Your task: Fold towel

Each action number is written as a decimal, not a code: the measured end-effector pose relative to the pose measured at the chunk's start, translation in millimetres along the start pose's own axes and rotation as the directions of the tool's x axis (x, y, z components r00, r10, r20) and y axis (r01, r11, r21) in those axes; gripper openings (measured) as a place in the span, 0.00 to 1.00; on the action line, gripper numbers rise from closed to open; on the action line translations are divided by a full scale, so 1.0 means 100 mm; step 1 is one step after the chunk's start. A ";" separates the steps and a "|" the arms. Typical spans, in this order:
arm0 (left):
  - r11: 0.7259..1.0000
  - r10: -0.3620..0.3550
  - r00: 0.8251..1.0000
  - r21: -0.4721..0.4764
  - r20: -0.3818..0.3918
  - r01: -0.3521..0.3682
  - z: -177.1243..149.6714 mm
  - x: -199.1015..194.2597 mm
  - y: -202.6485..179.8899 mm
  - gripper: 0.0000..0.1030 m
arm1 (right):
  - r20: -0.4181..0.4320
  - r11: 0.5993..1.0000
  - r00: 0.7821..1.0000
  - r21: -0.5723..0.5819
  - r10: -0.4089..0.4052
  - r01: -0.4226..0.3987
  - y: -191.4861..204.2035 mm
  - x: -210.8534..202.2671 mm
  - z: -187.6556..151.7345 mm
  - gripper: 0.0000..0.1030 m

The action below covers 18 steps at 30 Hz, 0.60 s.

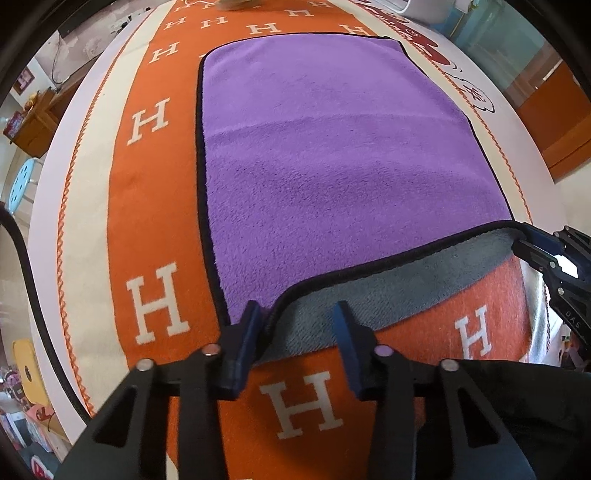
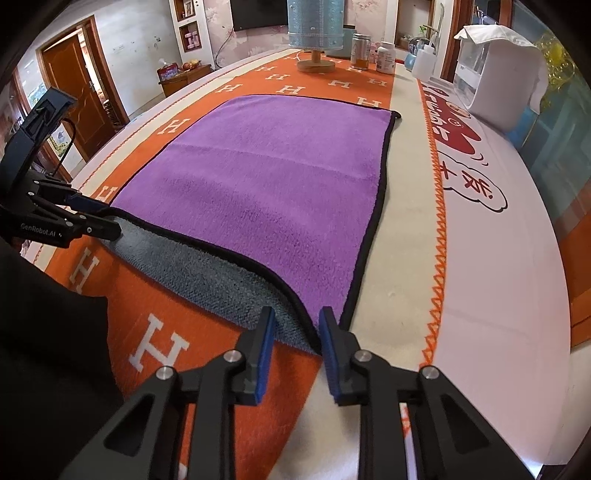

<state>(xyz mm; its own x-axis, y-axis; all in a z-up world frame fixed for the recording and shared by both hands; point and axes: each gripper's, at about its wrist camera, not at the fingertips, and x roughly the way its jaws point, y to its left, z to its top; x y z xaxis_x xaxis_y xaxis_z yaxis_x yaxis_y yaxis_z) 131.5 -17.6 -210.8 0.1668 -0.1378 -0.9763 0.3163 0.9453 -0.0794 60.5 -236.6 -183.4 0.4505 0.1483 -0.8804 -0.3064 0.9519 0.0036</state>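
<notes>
A purple towel (image 1: 332, 155) with black trim and a grey underside lies on an orange H-patterned table cloth (image 1: 155, 206). It also shows in the right wrist view (image 2: 266, 184). Its near edge is lifted off the cloth, so the grey underside (image 1: 388, 295) shows. My left gripper (image 1: 299, 317) has its jaws apart around the near left corner; the towel edge lies against the left finger. My right gripper (image 2: 297, 321) has its jaws apart around the near right corner. Each gripper appears at the edge of the other's view, the right one (image 1: 546, 254) and the left one (image 2: 85, 218).
At the table's far end stand a blue roll on a wooden stand (image 2: 316, 33), a can (image 2: 360, 51) and bottles (image 2: 386, 57). A white appliance (image 2: 506, 74) sits at the far right. A white sheet with red print (image 2: 461, 147) runs along the right side.
</notes>
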 end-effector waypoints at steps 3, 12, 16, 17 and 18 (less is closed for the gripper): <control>1.000 -0.007 1.000 -0.008 -0.004 0.006 -0.09 -0.03 0.10 0.27 | 0.002 1.000 1.000 0.012 0.003 -0.003 -0.02 -0.02 -0.01 0.17; 1.000 -0.006 1.000 -0.018 -0.010 0.006 -0.20 -0.08 0.25 0.10 | 0.009 0.999 1.000 0.038 0.003 -0.003 -0.08 -0.06 -0.04 0.10; 1.000 -0.011 1.000 -0.020 -0.011 0.010 -0.22 -0.09 0.27 0.08 | 0.009 0.999 1.000 0.040 0.003 -0.003 -0.08 -0.06 -0.04 0.07; 1.000 -0.010 1.000 -0.017 -0.011 0.010 -0.23 -0.09 0.27 0.07 | 0.006 0.999 1.000 0.041 0.003 -0.004 -0.09 -0.05 -0.03 0.07; 1.000 -0.010 1.000 -0.014 -0.011 0.010 -0.22 -0.09 0.26 0.07 | 0.002 0.999 1.000 0.041 0.003 -0.003 -0.08 -0.04 -0.03 0.06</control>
<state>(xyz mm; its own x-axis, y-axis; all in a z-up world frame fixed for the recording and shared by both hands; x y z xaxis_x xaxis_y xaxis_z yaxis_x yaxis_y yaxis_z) 118.2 15.0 -208.5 0.1531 -0.1442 -0.9776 0.3048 0.9480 -0.0921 58.6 -246.0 -180.9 0.4513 0.1519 -0.8794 -0.2733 0.9616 0.0259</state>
